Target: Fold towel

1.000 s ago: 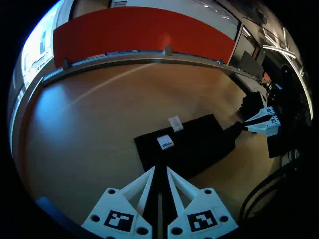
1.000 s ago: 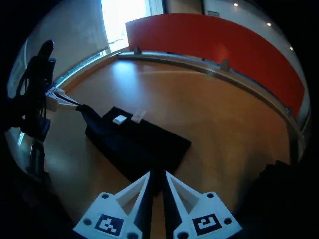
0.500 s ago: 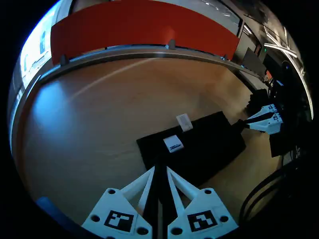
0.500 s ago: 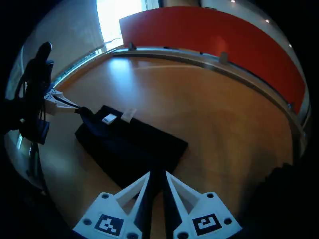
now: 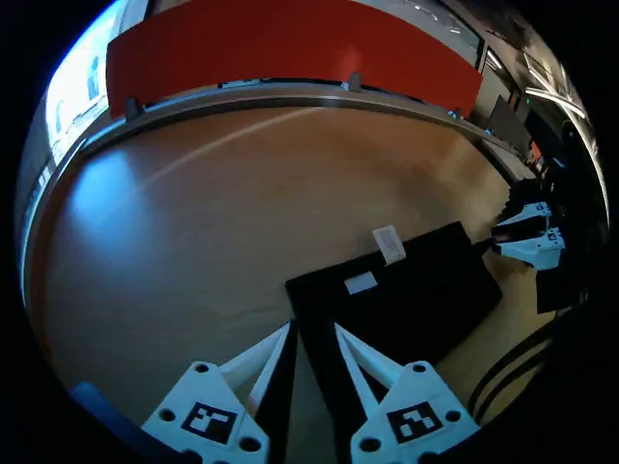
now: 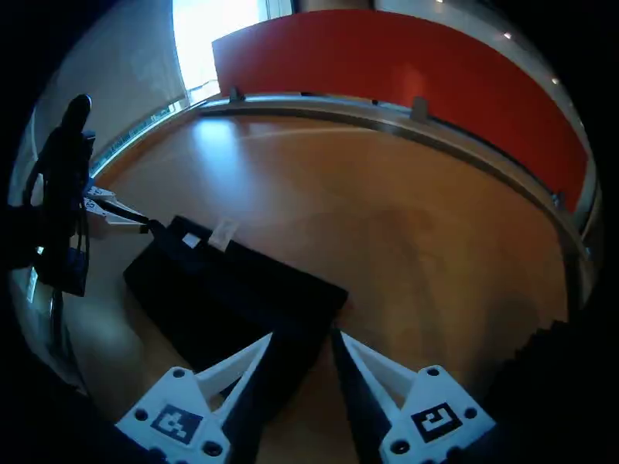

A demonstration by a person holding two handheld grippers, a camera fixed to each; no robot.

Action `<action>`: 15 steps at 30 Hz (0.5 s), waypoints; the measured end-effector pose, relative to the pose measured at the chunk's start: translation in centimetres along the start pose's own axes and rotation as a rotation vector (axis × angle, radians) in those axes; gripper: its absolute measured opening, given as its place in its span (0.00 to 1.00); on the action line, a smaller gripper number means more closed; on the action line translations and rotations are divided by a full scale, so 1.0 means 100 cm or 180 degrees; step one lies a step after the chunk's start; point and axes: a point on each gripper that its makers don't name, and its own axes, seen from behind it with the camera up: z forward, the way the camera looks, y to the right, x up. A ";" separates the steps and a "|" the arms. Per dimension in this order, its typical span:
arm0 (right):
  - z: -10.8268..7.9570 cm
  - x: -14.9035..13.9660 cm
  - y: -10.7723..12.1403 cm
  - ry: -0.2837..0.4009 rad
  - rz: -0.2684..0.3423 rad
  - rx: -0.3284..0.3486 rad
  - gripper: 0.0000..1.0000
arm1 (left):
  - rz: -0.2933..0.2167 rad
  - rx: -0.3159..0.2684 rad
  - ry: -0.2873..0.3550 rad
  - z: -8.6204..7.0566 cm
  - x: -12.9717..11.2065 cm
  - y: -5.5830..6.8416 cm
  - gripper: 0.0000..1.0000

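A black towel lies folded flat on the wooden table, with two white tags near its far edge. My left gripper stands open over the near corner, its fingers spread to either side of the cloth. Farther right, the right gripper sits at the towel's opposite corner. In the right gripper view the towel stretches away to the left. My right gripper is open astride its near corner. The left gripper is at the far corner, held by a dark-sleeved hand.
A red panel stands behind a metal rail along the table's far edge. A bright window is at the back left. Dark cables hang off the near right side. Bare wood surrounds the towel.
Both grippers have gone from shut on the towel's corners to open. The towel has settled flat on the table and both corners rest on the wood.
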 end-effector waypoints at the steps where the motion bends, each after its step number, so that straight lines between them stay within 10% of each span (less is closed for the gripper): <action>1: 0.000 0.000 0.001 0.0007 -0.0006 -0.0013 0.61 | 0.0014 0.0012 -0.0009 0.000 0.000 -0.001 0.34; 6: -0.001 0.001 0.002 0.0025 -0.0021 -0.0051 0.89 | 0.0039 0.0048 -0.0046 0.000 -0.001 -0.005 0.82; 15: -0.004 -0.001 0.001 0.0044 -0.0020 -0.0064 1.00 | -0.0005 0.0056 0.0001 -0.004 -0.001 -0.005 0.90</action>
